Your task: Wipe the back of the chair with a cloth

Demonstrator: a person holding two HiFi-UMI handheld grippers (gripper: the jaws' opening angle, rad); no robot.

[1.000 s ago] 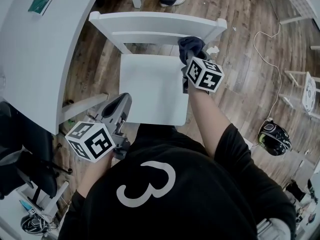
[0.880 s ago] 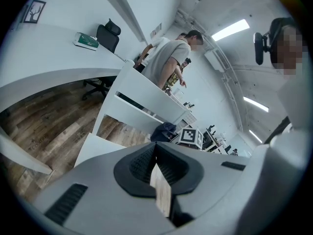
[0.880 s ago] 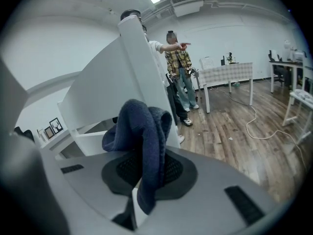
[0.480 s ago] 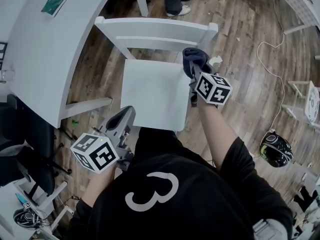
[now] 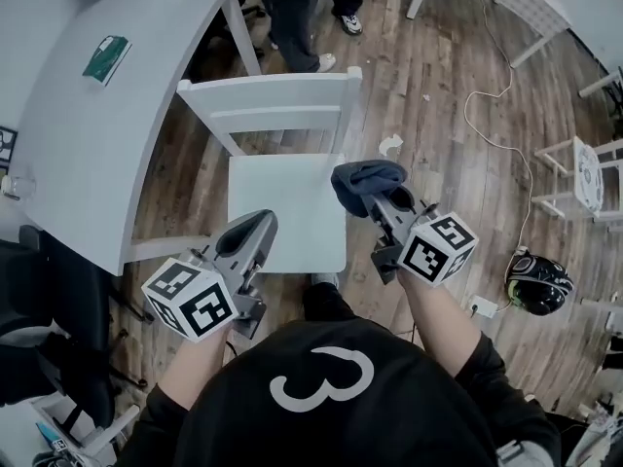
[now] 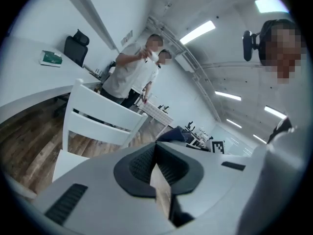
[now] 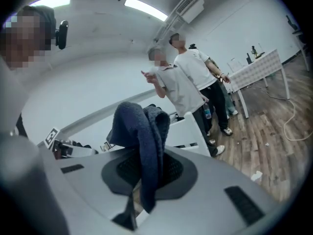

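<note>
The right claw [image 5: 376, 198] is clamped on a dark blue cloth [image 5: 366, 177], and the right gripper view shows how it sits there: the cloth [image 7: 140, 130] is a thick, nubbly fabric bunched into a soft hump above the right claw's [image 7: 146, 176] tips, folded over on itself, with a narrow tail hanging down between the two dark ribbed pads [image 7: 172, 169]. The left claw [image 5: 257, 226] carries nothing – in its own view the left claw [image 6: 157, 166] has its jaws drawn together, pads meeting at the tip with only a thin sliver of floor showing behind them. The white chair [image 5: 282, 198] lies ahead of both claws, its seat directly in front of the left one and just left of the right one, while the chair back [image 5: 275, 93] – a top rail and one lower slat between two posts – stands beyond the seat, well apart from the cloth. To the left of the left claw runs a curved white surface [image 5: 92, 154] with a small green item [image 5: 107, 58] on it. Past the chair back, the legs of people [image 5: 292, 13] stand on the wooden floor [image 5: 448, 95].
</note>
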